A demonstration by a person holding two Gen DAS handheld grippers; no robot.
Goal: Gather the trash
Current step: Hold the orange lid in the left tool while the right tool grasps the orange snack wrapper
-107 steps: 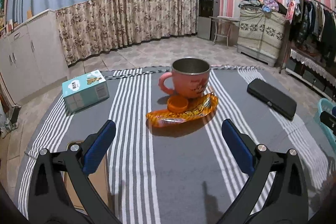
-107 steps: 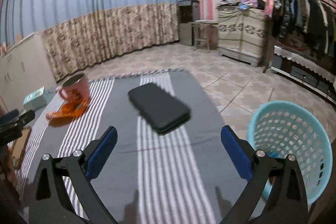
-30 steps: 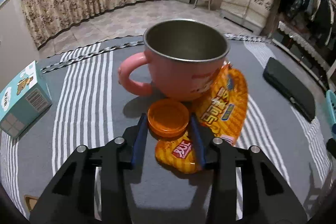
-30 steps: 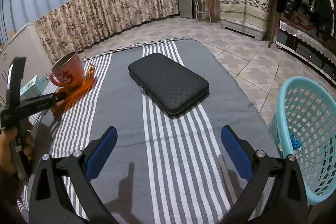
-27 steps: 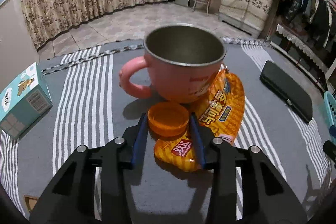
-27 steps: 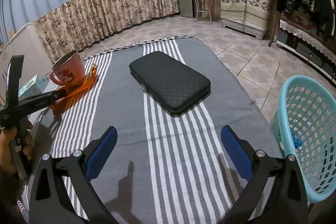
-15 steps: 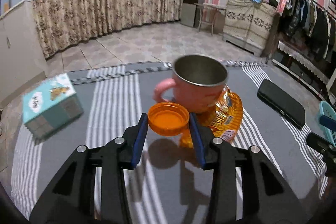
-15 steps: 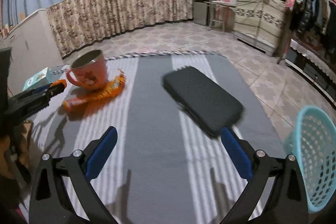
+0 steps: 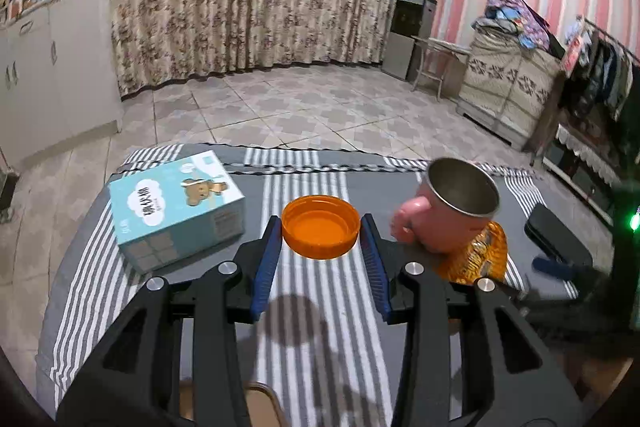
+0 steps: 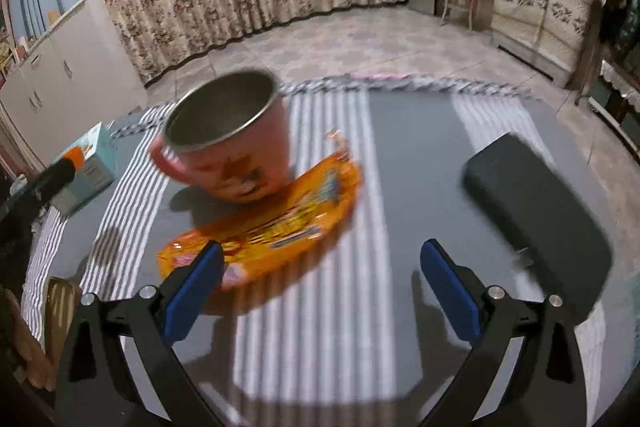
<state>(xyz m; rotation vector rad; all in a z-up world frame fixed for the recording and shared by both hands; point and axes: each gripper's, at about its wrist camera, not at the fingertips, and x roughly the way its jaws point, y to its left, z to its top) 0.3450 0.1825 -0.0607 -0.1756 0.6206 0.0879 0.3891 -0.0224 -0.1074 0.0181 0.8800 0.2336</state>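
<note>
Between the blue pads of the left hand-held gripper [image 9: 321, 235], an orange cap [image 9: 321, 231] is clamped at its rim, open side up, lifted clear of the striped cloth [image 9: 320, 327]; its round shadow falls on the cloth below, nearer the camera. To the left of this gripper and just beyond its left finger lies a light-blue carton [image 9: 176, 209] printed with a bear. To the right stands a pink mug [image 9: 452, 217] with a steel interior, handle turned toward the gripper, resting partly on an orange snack wrapper [image 9: 476, 253]. Farther right lies a black case [image 9: 558, 241]; the right-hand tool shows there only as a dark, blurred shape.

The right hand-held gripper [image 10: 320, 277] stands wide, with nothing between its pads. Its left pad [image 10: 196, 287] overlaps the near end of the snack wrapper [image 10: 272, 227] in the view; whether it touches cannot be told. The wrapper lies flat on the cloth-covered bench [image 10: 412, 155], ahead and left of this gripper, its far end tucked beneath the mug [image 10: 228, 137]. The case [image 10: 536, 211] lies ahead and to the right of the right pad, apart from the wrapper. At the far left the cap [image 10: 74, 155] appears as an orange spot at the tip of the other gripper, in front of the carton [image 10: 90, 163]. The view is motion-blurred.
</note>
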